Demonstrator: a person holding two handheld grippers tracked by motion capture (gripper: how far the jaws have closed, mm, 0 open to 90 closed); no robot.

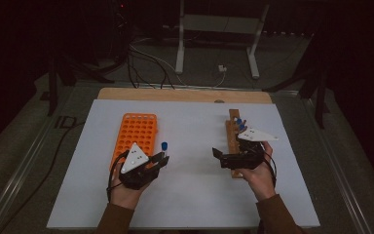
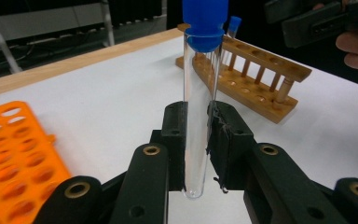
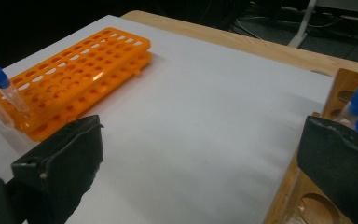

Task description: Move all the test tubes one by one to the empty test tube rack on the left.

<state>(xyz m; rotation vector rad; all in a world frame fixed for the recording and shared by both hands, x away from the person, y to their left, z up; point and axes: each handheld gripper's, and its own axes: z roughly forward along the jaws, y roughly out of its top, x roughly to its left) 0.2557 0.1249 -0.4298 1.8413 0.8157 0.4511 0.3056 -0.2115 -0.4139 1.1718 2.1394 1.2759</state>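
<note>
Blue-capped tube point(image 2: 197, 116), apparently unlabelled

Wide-open tongs point(image 3: 200, 158) frame white table point(image 3: 191, 116), orange rack point(image 3: 74, 70) left, wooden rack point(image 3: 340, 93) right.

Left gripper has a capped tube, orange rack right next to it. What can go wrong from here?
1. The left gripper clamps the test tube low on the smooth glass, with most of its length and the blue cap above the pads; it may tilt or slip.
2. The orange rack has small, tightly packed holes, so the tube's bottom may catch a rim.
3. The right gripper stands open at the wooden rack, close to capped tubes; it may knock them.
</note>
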